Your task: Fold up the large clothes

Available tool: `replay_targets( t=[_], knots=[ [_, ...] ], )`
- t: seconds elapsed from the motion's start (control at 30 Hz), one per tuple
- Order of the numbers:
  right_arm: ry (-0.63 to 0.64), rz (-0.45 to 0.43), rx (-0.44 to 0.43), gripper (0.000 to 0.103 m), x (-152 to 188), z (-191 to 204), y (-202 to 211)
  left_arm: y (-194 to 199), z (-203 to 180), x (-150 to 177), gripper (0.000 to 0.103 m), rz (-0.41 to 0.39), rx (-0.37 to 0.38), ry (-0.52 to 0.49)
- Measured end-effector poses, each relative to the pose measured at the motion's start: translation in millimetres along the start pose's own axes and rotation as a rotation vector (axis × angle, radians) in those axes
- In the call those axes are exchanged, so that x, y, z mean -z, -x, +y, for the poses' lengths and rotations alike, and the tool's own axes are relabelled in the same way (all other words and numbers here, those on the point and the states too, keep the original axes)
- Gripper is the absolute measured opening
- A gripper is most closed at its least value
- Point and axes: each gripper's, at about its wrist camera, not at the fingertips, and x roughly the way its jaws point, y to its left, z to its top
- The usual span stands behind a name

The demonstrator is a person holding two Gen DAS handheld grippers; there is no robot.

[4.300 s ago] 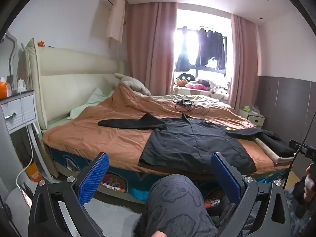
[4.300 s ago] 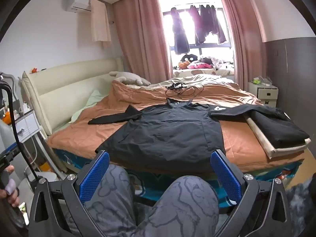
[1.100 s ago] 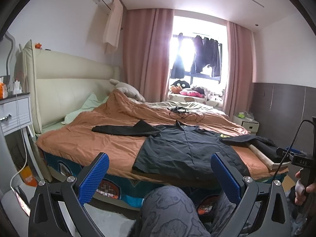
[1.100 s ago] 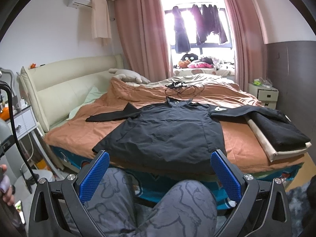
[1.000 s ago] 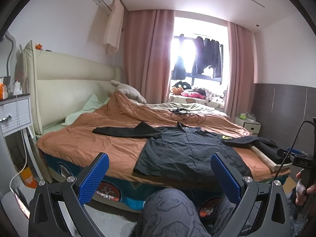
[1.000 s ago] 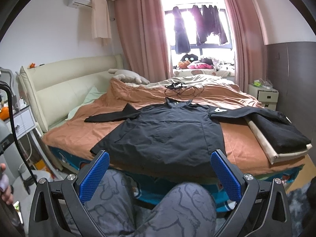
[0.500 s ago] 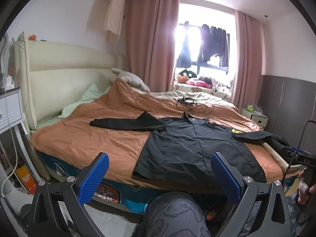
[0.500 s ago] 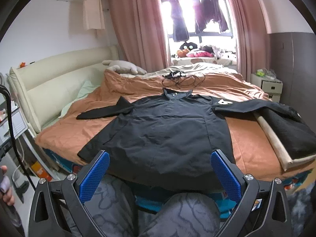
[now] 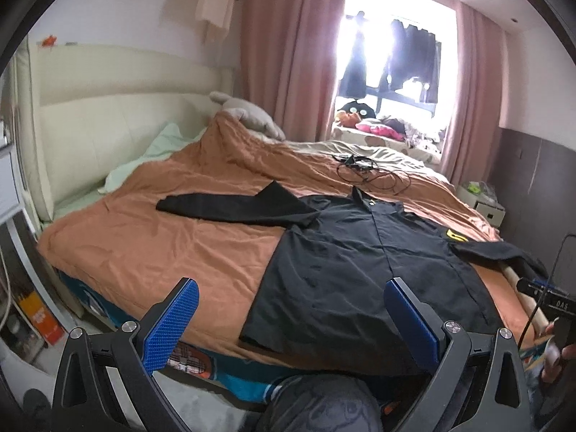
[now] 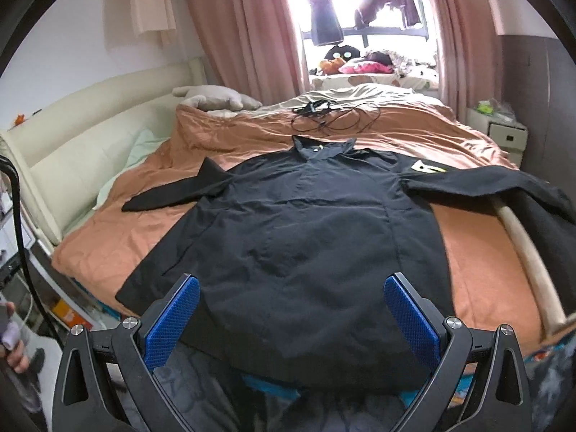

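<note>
A: Any writing to read?

B: Only on the black device (image 9: 550,297) at 3 o'clock in the left view; it shows characters like "DAS", upside down and not sure. The shirt (image 10: 309,230) carries a yellow-and-white patch (image 10: 428,169) on one shoulder, too small to read.

A: How does the shirt lie?

B: Flat on the bed (image 10: 475,252), spread over the orange cover (image 9: 162,237). Its long axis runs from the hem at 6 o'clock to the collar (image 10: 324,145) at 12 in the right view. One sleeve reaches toward 9 o'clock, the other toward 3, across a folded dark cloth on a beige board (image 10: 529,252).

A: Fabric?

B: Black, thin, matte, softly creased, with a button placket down the middle. The cover is wrinkled. Beyond the collar lies a tangle of black cable (image 10: 331,115).

A: And the claws?

B: The left claw (image 9: 291,324) is spread wide, blue ribbed pads (image 9: 171,322) empty, above the bed's near edge. The right claw (image 10: 291,320) is spread too, over the hem, holding nothing.
</note>
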Motion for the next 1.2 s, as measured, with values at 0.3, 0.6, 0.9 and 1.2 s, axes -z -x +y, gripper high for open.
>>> replay_targets(
  t=[0.3, 0.6, 0.9, 1.2],
  knots=[
    [-0.031, 0.037, -0.04, 0.102, -32.7, -2.6, -59.0, -61.3, 29.2, -26.2, 0.103, 0.053, -0.018, 0.061],
    [-0.03, 0.089, -0.042, 0.096, -66.2, 6.0, -120.7, -125.7, 68.0, -53.7, 0.091, 0.101, -0.017, 0.159],
    [-0.024, 0.142, -0.051, 0.094, -92.1, 22.2, -182.9, -194.5, 116.8, -78.5, 0.086, 0.155, -0.065, 0.229],
    [-0.006, 0.176, -0.063, 0.076, -120.0, 53.6, -251.6, -269.3, 167.2, -95.6, 0.08, 0.202, -0.078, 0.283]
  ],
)
